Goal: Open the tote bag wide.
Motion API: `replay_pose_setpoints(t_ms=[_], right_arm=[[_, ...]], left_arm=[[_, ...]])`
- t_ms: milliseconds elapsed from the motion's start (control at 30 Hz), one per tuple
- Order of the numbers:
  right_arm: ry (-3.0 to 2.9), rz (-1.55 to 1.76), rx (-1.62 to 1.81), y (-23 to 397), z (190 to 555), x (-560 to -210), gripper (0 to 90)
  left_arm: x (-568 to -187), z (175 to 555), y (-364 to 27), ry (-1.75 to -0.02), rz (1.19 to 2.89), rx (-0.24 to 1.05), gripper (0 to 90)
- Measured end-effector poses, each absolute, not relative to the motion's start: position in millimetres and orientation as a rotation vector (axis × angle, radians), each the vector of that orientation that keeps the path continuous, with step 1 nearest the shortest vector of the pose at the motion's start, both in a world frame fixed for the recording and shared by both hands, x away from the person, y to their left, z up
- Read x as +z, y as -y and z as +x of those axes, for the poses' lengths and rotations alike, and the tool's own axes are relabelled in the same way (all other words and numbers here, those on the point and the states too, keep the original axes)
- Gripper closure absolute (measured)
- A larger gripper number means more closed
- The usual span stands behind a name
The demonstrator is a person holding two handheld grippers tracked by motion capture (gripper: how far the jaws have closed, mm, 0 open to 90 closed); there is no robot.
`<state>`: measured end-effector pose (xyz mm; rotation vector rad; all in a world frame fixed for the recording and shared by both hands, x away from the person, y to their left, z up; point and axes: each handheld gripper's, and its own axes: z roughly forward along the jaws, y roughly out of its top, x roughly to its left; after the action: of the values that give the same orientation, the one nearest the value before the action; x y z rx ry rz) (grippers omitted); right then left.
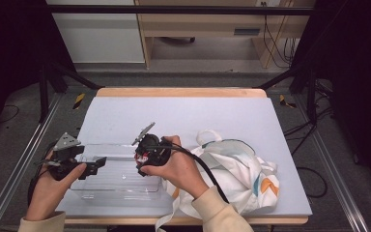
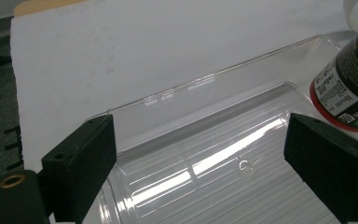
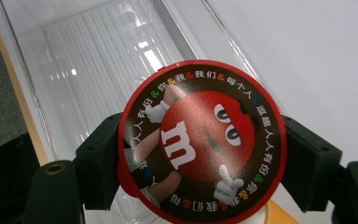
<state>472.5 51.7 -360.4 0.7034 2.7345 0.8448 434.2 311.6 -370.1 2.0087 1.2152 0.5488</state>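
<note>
A clear plastic tray [image 1: 111,186] lies at the front left of the pale table mat [image 1: 183,116]. My left gripper [image 1: 98,164] hovers at the tray's left end, jaws wide open with nothing between them; in the left gripper view [image 2: 200,158] the ribbed tray floor [image 2: 191,140] lies beyond the jaws. My right gripper [image 1: 142,162] is shut on a round candy can [image 1: 145,155] with a red lid, over the tray's right end. In the right gripper view both jaws [image 3: 200,158] clamp the can's sides, its red cartoon lid [image 3: 200,140] facing the camera above the tray [image 3: 98,60]. The can's dark label [image 2: 345,84] also appears at the right edge of the left gripper view.
A white fabric bag [image 1: 236,169] with coloured patches and a loop handle lies crumpled right of the tray, under my right forearm. The mat's front edge runs just below the tray. Metal frame rails flank the table.
</note>
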Motion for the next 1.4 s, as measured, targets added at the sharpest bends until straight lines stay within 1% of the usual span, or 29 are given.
replay_pose_setpoints(t_ms=[1400], right_arm=[[-2.746, 0.732, 0.798, -57, 482, -392, 25.7]], left_arm=[[-370, 434, -313, -1.216, 2.008, 0.544, 8.9]])
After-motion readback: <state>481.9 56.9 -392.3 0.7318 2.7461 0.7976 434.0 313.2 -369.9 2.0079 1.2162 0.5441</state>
